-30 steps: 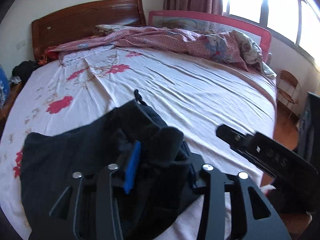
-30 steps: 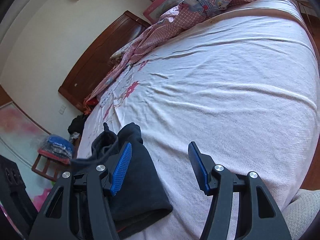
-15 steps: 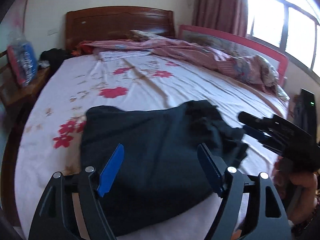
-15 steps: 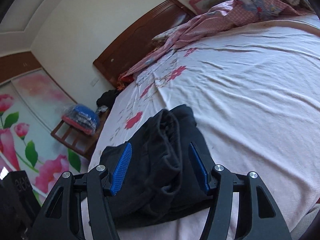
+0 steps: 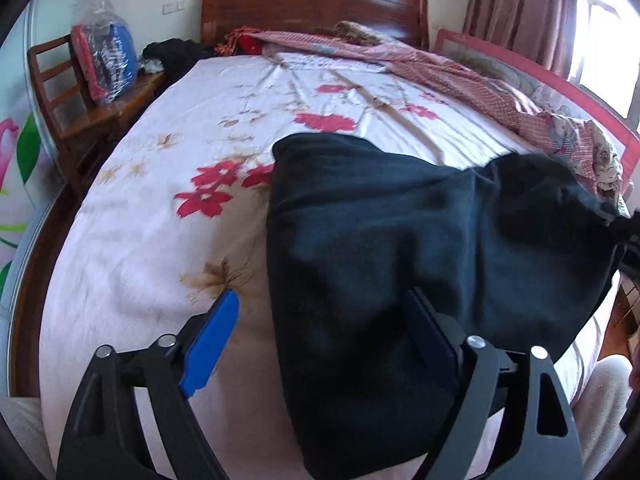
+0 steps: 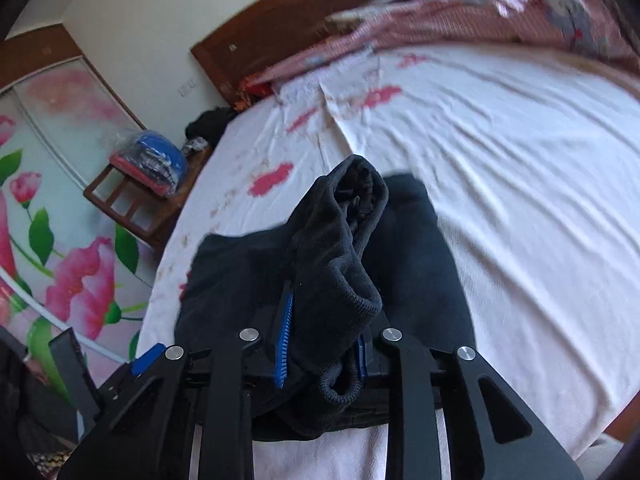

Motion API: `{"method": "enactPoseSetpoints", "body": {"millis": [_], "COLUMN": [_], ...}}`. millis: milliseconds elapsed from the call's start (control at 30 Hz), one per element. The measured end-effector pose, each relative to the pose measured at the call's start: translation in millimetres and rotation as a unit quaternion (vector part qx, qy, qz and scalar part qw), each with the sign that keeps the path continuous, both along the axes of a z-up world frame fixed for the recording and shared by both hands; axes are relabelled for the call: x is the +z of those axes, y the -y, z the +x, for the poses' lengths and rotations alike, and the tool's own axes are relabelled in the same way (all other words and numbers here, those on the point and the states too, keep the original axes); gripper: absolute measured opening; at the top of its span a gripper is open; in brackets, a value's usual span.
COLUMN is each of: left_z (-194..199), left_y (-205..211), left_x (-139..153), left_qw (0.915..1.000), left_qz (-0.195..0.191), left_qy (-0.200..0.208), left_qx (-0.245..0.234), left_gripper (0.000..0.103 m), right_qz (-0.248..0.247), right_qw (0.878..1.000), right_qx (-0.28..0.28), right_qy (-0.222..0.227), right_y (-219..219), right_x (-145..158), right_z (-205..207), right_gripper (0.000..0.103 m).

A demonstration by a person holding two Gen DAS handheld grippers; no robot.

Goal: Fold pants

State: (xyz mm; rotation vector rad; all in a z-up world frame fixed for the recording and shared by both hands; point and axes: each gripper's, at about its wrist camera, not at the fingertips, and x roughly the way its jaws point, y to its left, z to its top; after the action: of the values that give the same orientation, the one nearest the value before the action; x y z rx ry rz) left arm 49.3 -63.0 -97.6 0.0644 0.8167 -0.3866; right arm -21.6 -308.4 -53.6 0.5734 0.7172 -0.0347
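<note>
The black pants (image 5: 380, 248) lie folded over on the white flowered bed sheet (image 5: 200, 140), near the bed's front edge. My left gripper (image 5: 320, 336) is open, its left pad over bare sheet and its right pad against the pants' near edge. In the right wrist view my right gripper (image 6: 322, 344) is shut on a bunched ribbed edge of the pants (image 6: 336, 248) and lifts it above the rest of the cloth. The right gripper shows only as a dark sliver at the right rim of the left wrist view.
A pink patterned quilt (image 5: 460, 68) is heaped along the far right side by a pink bed rail (image 5: 532, 84). A wooden headboard (image 5: 312, 8) stands behind. A wooden chair (image 5: 80, 92) with a bagged bundle stands at the left, with dark clothes (image 5: 176, 52) beside it.
My left gripper let go of the pants, opened and moved left. My right gripper moved over the pants, closed on their bunched edge and lifted it.
</note>
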Motion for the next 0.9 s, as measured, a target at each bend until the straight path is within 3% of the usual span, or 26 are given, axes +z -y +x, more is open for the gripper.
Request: {"method": "enactPoseSetpoints", "body": {"millis": [67, 133, 233, 333, 467, 567, 633, 700, 800, 900], "left_z": [0, -3, -6, -4, -5, 2, 12, 24, 43, 56], "left_y": [8, 19, 22, 12, 11, 33, 57, 79, 102, 105], "left_x": [0, -4, -8, -6, 15, 36, 43, 40, 25, 9], "left_qw": [0.9999, 0.9994, 0.999, 0.9992, 0.9998, 0.9993, 0.9976, 0.9945, 0.9898, 0.9874], "left_qz": [0.003, 0.026, 0.038, 0.015, 0.002, 0.011, 0.036, 0.075, 0.122, 0.143], "left_qy": [0.0, 0.003, 0.001, -0.03, -0.016, 0.01, 0.021, 0.021, 0.006, -0.014], "left_qx": [-0.013, -0.023, -0.023, -0.02, -0.01, -0.034, -0.055, -0.069, -0.072, -0.066], "left_gripper": [0.092, 0.092, 0.092, 0.092, 0.092, 0.092, 0.092, 0.092, 0.092, 0.092], "right_qz": [-0.025, -0.023, 0.043, 0.104, 0.036, -0.061, -0.125, -0.152, -0.15, -0.149], "right_qw": [1.0, 0.999, 0.997, 0.991, 0.992, 0.996, 0.992, 0.987, 0.984, 0.981], "right_qx": [-0.01, -0.024, -0.045, -0.079, -0.117, -0.055, 0.003, 0.049, 0.082, 0.081], "right_qy": [0.014, -0.004, -0.045, -0.017, 0.026, 0.039, 0.032, 0.004, -0.047, -0.098], "right_y": [3, 13, 33, 48, 52, 31, 8, -6, -12, -6], "right_x": [8, -4, -46, -46, -5, 32, 45, 43, 19, -9], "right_z": [-8, -10, -15, -38, -50, -24, 1, 29, 67, 90], "right_gripper": [0.024, 0.024, 0.032, 0.05, 0.051, 0.051, 0.046, 0.034, 0.034, 0.034]}}
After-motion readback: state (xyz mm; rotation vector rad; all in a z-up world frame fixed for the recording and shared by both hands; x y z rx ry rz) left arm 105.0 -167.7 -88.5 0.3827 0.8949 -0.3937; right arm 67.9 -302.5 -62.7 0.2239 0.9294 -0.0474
